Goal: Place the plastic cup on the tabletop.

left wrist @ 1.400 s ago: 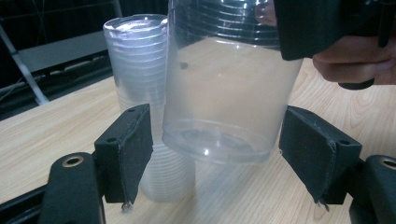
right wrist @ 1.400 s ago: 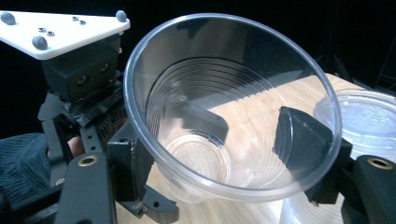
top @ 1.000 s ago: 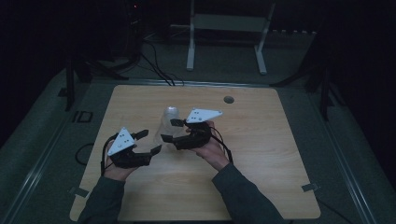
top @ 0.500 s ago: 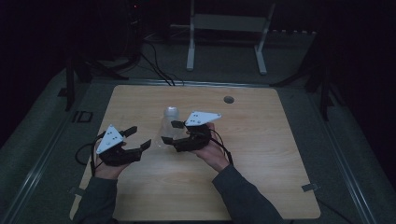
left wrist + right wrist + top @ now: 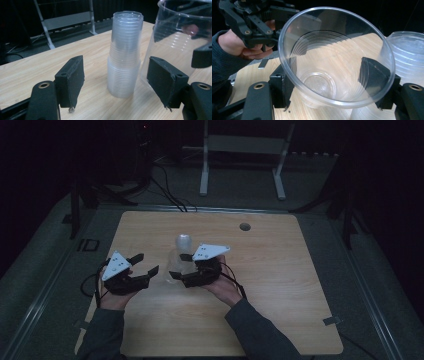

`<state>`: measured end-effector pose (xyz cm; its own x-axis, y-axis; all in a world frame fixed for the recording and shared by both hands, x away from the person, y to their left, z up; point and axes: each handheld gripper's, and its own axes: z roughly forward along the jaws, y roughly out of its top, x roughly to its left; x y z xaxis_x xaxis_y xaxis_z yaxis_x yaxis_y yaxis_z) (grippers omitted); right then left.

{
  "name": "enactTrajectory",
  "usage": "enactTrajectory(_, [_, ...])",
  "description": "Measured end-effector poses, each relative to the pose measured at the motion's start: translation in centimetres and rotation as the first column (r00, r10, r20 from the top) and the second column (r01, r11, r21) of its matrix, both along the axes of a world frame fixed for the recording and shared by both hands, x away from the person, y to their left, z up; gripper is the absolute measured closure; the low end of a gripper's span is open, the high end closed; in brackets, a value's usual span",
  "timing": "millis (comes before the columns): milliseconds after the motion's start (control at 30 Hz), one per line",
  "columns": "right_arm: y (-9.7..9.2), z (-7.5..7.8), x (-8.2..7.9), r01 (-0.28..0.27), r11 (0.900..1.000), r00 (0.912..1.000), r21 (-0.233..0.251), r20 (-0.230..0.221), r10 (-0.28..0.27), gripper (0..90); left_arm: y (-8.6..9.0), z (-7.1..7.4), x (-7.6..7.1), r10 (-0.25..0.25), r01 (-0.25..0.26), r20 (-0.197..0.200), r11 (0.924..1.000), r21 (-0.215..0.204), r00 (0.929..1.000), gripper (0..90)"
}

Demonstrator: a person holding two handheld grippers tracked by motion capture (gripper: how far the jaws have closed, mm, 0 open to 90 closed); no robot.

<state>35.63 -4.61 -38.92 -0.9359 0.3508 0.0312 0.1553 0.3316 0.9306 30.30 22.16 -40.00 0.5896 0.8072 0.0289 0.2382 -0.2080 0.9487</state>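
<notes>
Your right gripper [image 5: 332, 82] has its jaws clenched on a single clear plastic cup [image 5: 335, 57], pinched across its lower body and tilted mouth-first toward the camera, held just above the pale wooden counter [image 5: 280, 270]; beside it stands the upright stack of clear plastic cups [image 5: 125, 52], bases up, resting on the counter. Your left gripper [image 5: 116, 82] has just been closing its jaws, yet they stand released and empty, the stack ahead of them and apart from both pads; in the high view it [image 5: 135, 270] sits left of the stack.

The thin cup wall may buckle or slip if your right jaws squeeze harder; your left jaws, if driven in off-centre, could topple the tall stack; the held cup sits so near the stack that a careless swing would likely knock it.
</notes>
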Motion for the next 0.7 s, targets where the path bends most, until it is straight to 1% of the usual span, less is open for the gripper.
enactTrajectory(333, [0.7, -0.7, -0.3, -0.008, 0.9996, 0.9999, -0.026, 0.008, 0.008, 30.6, 0.1, 0.2, 0.1, 0.020, -0.020, 0.001, 0.9997, -0.011, 0.9998, 30.4])
enactTrajectory(433, [1.0, -1.2, -0.5, -0.011, 0.9993, 0.9999, -0.037, 0.007, 0.012, 30.7, 0.2, 0.2, 0.1, 0.024, -0.024, -0.001, 0.9996, -0.012, 0.9997, 30.4])
enactTrajectory(700, [1.7, -2.5, -0.6, -0.019, 0.9979, 0.9997, -0.062, -0.014, 0.018, 30.7, 0.3, 0.4, 0.1, 0.030, -0.030, 0.002, 0.9993, -0.022, 0.9996, 30.4])
